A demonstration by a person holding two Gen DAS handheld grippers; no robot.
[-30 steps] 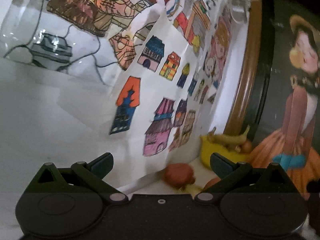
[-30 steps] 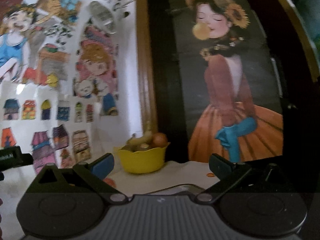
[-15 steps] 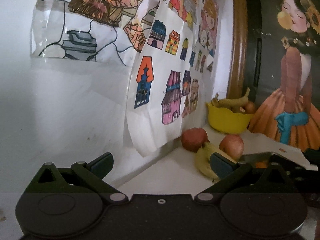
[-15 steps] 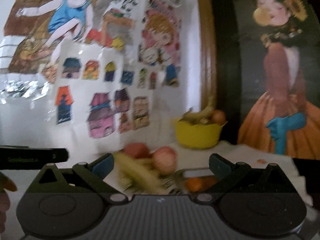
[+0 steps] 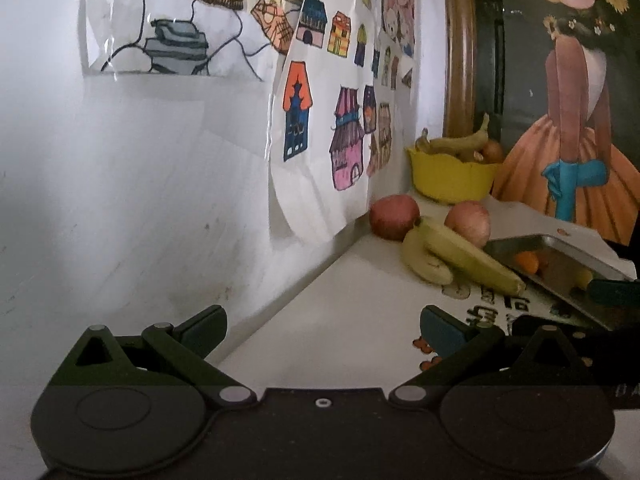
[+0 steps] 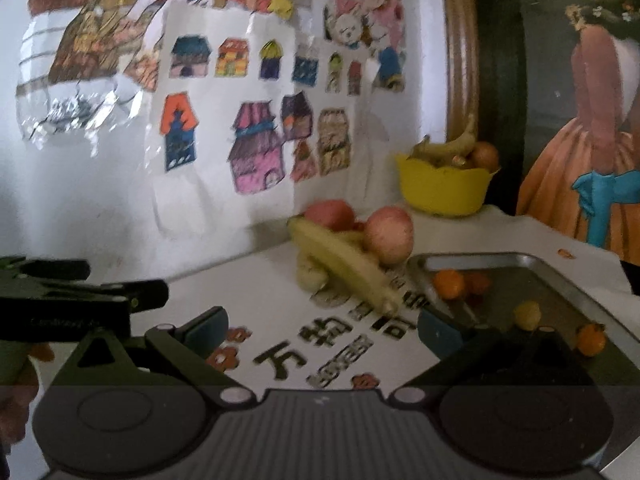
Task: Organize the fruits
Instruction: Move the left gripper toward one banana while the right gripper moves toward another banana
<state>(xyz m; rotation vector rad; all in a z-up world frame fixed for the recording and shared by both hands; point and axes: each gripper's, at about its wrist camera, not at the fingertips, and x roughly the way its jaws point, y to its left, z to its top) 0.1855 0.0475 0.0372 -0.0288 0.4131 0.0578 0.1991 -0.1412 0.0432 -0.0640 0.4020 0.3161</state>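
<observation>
Two bananas and two red apples lie together on the white table, near the wall; they also show in the right wrist view, the bananas in front of an apple. A metal tray to their right holds several small orange and yellow fruits. My left gripper is open and empty, short of the fruit. My right gripper is open and empty, above the printed table cover.
A yellow bowl with a banana and other fruit stands at the back by a framed picture. Children's drawings hang on the wall to the left. The left gripper's body shows at the right view's left edge.
Both grippers have tilted down and drawn back, bringing the table, bananas, apples and tray into view. Both stay open.
</observation>
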